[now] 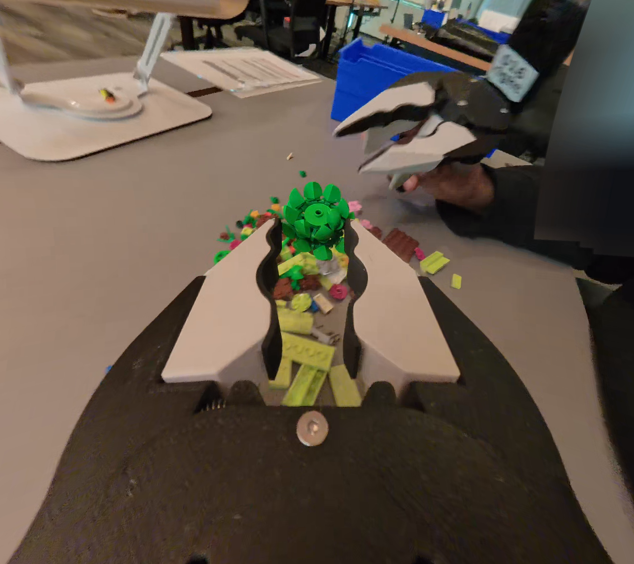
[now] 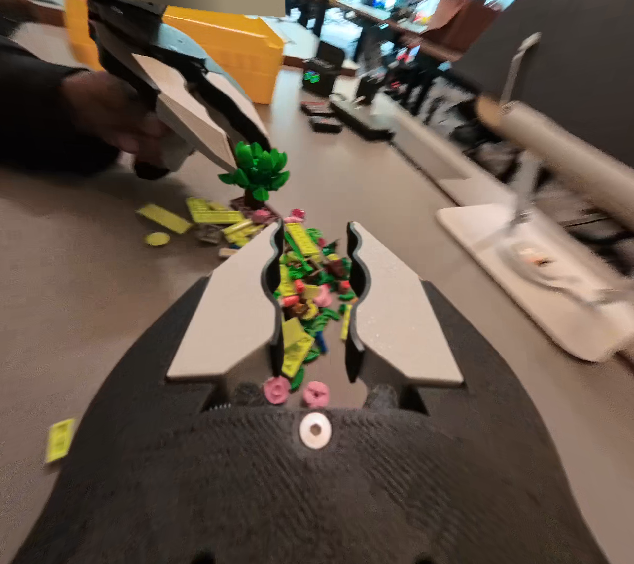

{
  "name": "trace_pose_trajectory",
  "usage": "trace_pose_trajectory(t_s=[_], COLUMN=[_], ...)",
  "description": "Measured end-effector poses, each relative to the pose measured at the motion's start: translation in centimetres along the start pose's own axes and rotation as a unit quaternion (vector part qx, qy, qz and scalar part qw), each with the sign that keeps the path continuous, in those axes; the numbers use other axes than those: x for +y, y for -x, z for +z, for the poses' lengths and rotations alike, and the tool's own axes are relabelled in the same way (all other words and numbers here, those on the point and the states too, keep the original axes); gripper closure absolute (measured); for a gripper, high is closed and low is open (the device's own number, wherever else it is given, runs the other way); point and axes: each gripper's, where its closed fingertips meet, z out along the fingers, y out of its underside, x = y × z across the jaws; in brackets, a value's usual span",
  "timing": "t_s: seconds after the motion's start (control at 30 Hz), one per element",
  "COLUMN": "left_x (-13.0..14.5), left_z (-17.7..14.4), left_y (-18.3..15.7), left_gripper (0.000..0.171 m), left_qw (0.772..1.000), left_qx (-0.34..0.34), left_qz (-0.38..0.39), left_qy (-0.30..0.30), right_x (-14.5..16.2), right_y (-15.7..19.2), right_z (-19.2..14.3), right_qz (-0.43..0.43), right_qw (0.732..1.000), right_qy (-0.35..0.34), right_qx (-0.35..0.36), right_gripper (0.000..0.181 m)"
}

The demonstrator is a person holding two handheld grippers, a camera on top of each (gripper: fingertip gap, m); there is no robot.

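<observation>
Left wrist view: left tongs point(image 1: 313, 226) hang over a brick pile point(image 1: 305, 293) on the grey counter point(image 1: 103, 238), jaws apart. The green tree point(image 1: 317, 221) sits between the fingertips; whether they pinch it or merely flank it, cannot tell. Lime plates point(image 1: 307, 355) lie under the jaws, brown plate point(image 1: 399, 242) and pink bits to the right of the pile. Right tongs point(image 1: 353, 149) hover farther back on the right, held by a hand point(image 1: 456, 183), jaws apart, nothing between them. Blue bin point(image 1: 370, 77) behind them, white stand point(image 1: 103, 115) at the counter's far left, paper sheet point(image 1: 247, 70) beside it.

Right wrist view: blurry. Right tongs point(image 2: 315, 227) released, empty, over the brick pile point(image 2: 308, 279); two pink flowers point(image 2: 296, 391) near the jaw base. Left tongs point(image 2: 250, 156) come in from upper left, tips at the tree point(image 2: 257, 170) crown; the tree stands upright on a brown base at the pile's far side. Grip on it not clear here either. Lime plates point(image 2: 206, 216) lie left of the tree, one lime plate point(image 2: 60, 439) alone near the left edge. Yellow bin point(image 2: 233, 49) behind, white stand point(image 2: 514, 273) to the right.
</observation>
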Motion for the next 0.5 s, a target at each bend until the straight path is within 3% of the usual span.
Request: trace_pose_trajectory(t_s=[0.13,0.23,0.33,0.4,0.5], left_x=[-0.9,-2.3,-3.1,-3.7,-4.7], left_z=[-1.1,-1.7,-1.9,-1.9,-2.0], left_y=[1.8,1.0,-0.3,-2.2,-4.6], left_gripper=[0.139,0.139,0.139,0.139,0.139], left_qw=[0.999,0.994,0.985,0.967,0.919], left_qx=[-0.005,0.037,0.087,0.155,0.246], left_qz=[-0.027,-0.073,-0.117,-0.173,-0.279], left_qy=[-0.027,-0.07,-0.093,-0.102,-0.13], right_x=[-1.9,-1.6,-0.6,-0.8,-1.7], right_y=[-2.9,-3.0,-0.6,1.9,4.6], right_z=[-2.1,-2.2,-0.6,0.5,1.4], right_qz=[-0.018,-0.006,-0.056,-0.116,-0.238], right_qw=[0.996,0.998,0.998,0.993,0.97], right_qy=[-0.046,-0.037,0.001,0.015,0.017], right_qx=[0.075,0.055,0.029,0.015,0.038], right_gripper=[0.158,0.148,0.142,0.137,0.139])
